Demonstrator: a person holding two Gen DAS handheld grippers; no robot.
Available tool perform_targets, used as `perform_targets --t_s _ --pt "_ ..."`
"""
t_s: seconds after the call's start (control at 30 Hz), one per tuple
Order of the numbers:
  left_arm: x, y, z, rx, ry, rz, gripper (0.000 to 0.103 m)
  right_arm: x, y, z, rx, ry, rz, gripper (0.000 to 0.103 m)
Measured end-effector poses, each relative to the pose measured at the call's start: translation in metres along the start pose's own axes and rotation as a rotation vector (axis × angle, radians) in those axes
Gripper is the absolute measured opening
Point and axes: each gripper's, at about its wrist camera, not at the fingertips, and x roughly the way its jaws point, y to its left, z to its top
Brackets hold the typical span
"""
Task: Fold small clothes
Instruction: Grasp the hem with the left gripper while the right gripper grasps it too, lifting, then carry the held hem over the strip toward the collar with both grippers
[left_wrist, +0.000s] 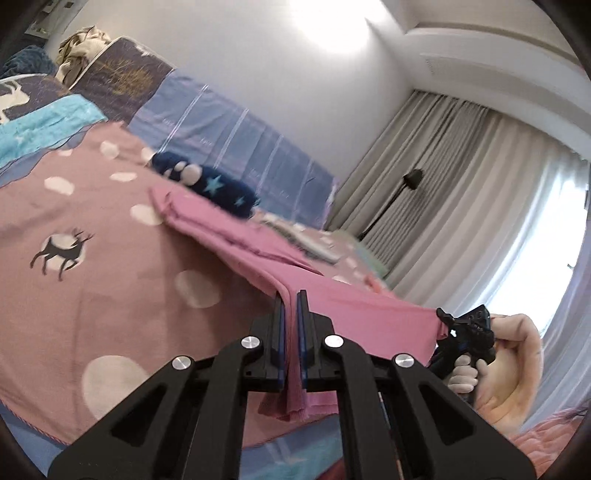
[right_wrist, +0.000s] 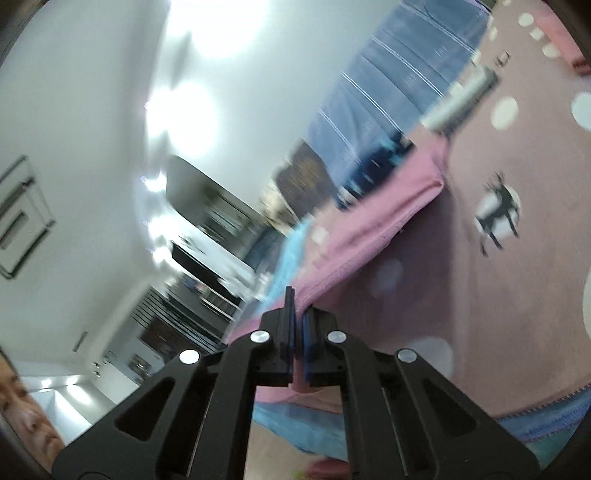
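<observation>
A pink garment (left_wrist: 236, 236) stretches across a pink bedspread with white dots and deer prints (left_wrist: 92, 229). My left gripper (left_wrist: 290, 302) is shut on the garment's near edge, with folds of cloth hanging down between its fingers. In the same view my right gripper (left_wrist: 448, 321), held by a hand (left_wrist: 509, 365), is shut on the neighbouring corner of that edge. In the blurred right wrist view, my right gripper (right_wrist: 297, 306) is clamped on the pink garment (right_wrist: 376, 218), which rises off the bedspread (right_wrist: 480, 266) towards it.
A dark blue star-patterned cloth (left_wrist: 218, 188) lies past the garment. Beyond it a blue striped pillow (left_wrist: 229, 133) leans on the wall, with a beige clothes heap (left_wrist: 83, 48) at the bed's head. Grey curtains (left_wrist: 461, 192) and a floor lamp (left_wrist: 395, 199) stand right.
</observation>
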Motion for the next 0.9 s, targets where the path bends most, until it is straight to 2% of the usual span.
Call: perform_targets --t_s 0.1,0.17,0.27,0.4,0.53,0.63,0.9 --pt "-0.015 -0.023 -0.002 0.014 -0.045 -0.044 0.005 -0.032 0.024 0.002 -0.064 -0.054 0.053 0.003" --pt "-0.029 -0.036 -0.007 0.022 -0.078 -0.052 0.005 -0.048 0.035 0.001 -0.125 -0.075 0.019 0.003" --pt "-0.028 -0.036 -0.01 0.004 -0.069 -0.03 0.005 -0.049 0.03 -0.007 -0.124 -0.046 -0.033 0.003" --pt "-0.014 -0.025 -0.01 -0.039 -0.038 -0.012 0.005 -0.031 0.008 -0.01 -0.067 -0.018 -0.052 0.003" --pt "-0.003 -0.02 -0.003 -0.045 -0.039 -0.01 0.005 -0.017 -0.001 -0.003 -0.041 -0.014 -0.062 0.003" --pt "0.005 -0.018 0.006 -0.038 -0.047 0.0 0.005 -0.002 -0.004 0.01 -0.053 -0.013 -0.097 0.004" --pt "0.043 -0.008 0.043 -0.026 -0.048 0.029 0.005 0.042 -0.026 0.05 -0.054 -0.012 -0.117 0.004"
